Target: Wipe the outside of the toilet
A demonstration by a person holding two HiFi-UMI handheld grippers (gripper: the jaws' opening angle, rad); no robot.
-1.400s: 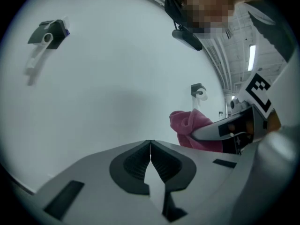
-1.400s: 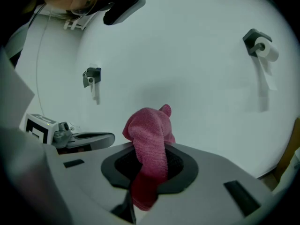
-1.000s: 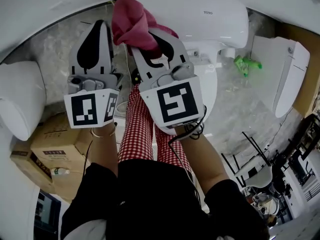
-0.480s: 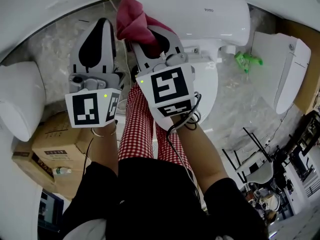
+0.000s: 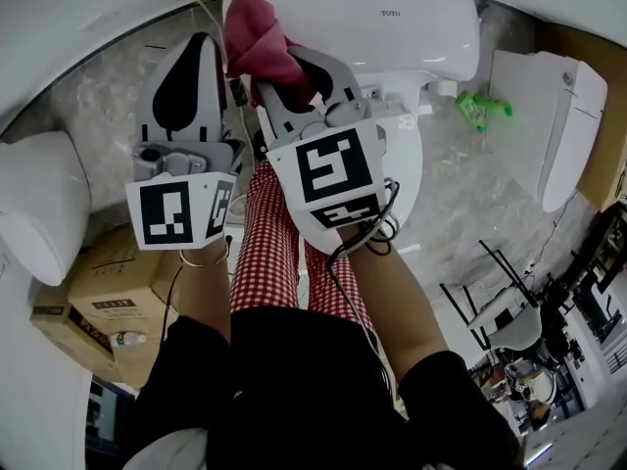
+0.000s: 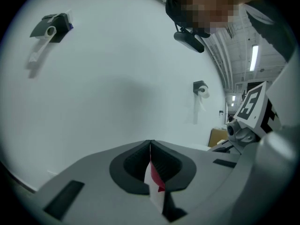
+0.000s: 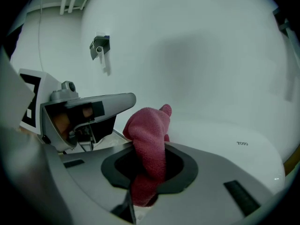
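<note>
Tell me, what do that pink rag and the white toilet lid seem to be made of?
The pink rag looks like soft microfibre or terry cloth: it is matte, with a fine fuzzy weave and limp folds. The toilet lid looks smooth, glossy and hard, with soft highlights. It is likely moulded plastic, though glazed ceramic cannot be ruled out.

I look down on a pale grey marbled floor. The white toilet stands on it at the far middle. Just right of the toilet a small green object lies on the floor — I cannot tell what it is. Further right stands a second white fixture, and a rounded white fixture stands at the left. Cardboard boxes sit at the near left — one partly atop another.
</note>
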